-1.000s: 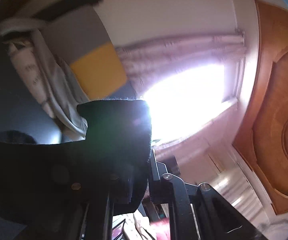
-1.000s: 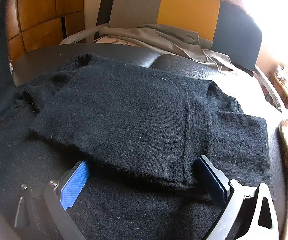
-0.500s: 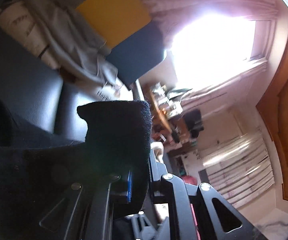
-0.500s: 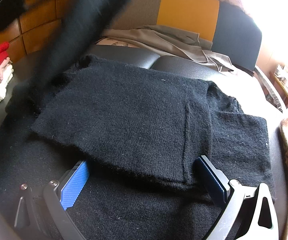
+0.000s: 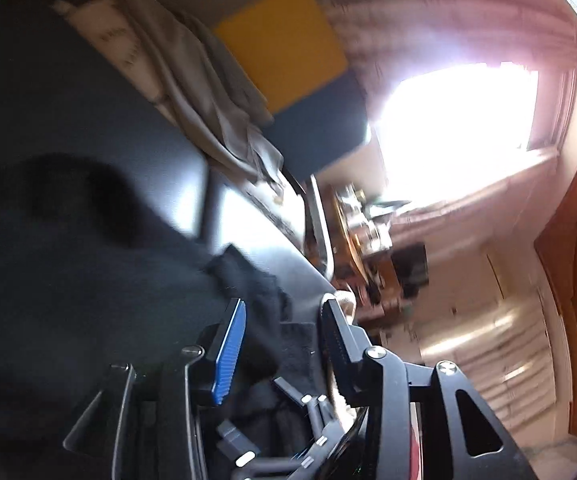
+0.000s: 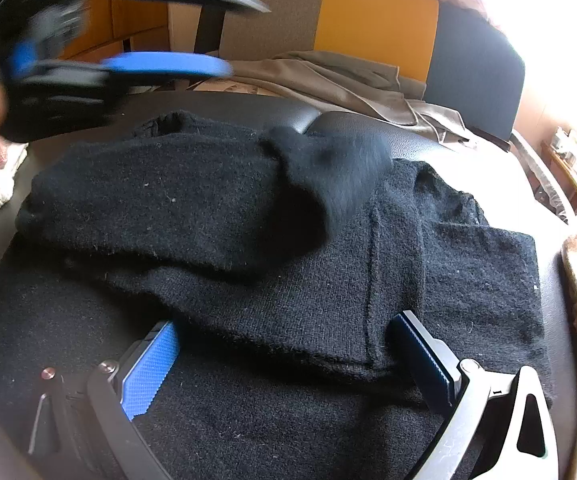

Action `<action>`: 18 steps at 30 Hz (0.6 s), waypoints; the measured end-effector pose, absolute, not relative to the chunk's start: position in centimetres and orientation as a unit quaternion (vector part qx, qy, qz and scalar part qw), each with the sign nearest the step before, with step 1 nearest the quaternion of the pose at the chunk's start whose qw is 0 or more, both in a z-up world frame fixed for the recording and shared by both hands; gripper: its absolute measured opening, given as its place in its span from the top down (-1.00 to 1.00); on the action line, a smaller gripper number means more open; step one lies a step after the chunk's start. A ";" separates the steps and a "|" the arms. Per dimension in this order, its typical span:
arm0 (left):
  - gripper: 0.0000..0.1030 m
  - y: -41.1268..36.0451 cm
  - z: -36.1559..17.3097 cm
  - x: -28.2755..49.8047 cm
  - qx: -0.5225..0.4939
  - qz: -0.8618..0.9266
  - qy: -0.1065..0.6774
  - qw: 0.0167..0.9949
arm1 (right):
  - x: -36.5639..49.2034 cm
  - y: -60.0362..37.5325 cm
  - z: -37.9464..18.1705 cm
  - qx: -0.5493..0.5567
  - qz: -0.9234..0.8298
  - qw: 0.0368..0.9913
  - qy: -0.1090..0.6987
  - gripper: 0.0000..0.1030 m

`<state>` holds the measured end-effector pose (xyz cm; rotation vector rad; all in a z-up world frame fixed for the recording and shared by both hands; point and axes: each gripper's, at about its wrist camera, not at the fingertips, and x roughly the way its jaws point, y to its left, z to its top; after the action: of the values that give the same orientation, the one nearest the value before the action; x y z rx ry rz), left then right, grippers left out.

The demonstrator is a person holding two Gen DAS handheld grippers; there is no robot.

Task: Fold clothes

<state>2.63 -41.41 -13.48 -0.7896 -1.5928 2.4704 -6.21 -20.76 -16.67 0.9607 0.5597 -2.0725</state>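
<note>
Black sweater sleeve [image 6: 248, 200] lies crosswise; cuff points right.

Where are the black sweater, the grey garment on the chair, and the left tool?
black sweater [image 6: 248, 208]: right wrist view, on the folded-over upper layer.
grey garment [image 6: 340, 80]: right wrist view, on its draped middle.
left tool [image 5: 282, 316]: left wrist view, midway between its open fingertips, black knit behind.

left tongs [image 6: 128, 40]: motion-blurred | sleeve end [image 6: 328, 168]: blurred | window [image 5: 456, 120]: glare-washed
</note>
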 end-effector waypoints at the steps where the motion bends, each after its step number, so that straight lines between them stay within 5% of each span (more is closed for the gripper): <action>1: 0.21 -41.7 -13.7 4.4 -0.253 0.811 -0.526 0.039 | -6.3 -20.7 -16.6 0.379 -0.812 0.386 0.218 -1.00; 9: 0.20 -40.1 -18.5 12.4 -0.279 0.805 -0.523 0.008 | -7.4 -18.7 -12.4 0.373 -0.831 0.388 0.142 -1.00; 18: 0.20 -39.3 -19.5 13.3 -0.297 0.811 -0.505 0.009 | -10.2 -27.9 -12.7 0.376 -0.801 0.385 0.263 -0.99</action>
<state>13.35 -39.31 -19.51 -0.9268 -1.5761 2.5320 -10.24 -27.86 -12.70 0.9573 0.6712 -2.0405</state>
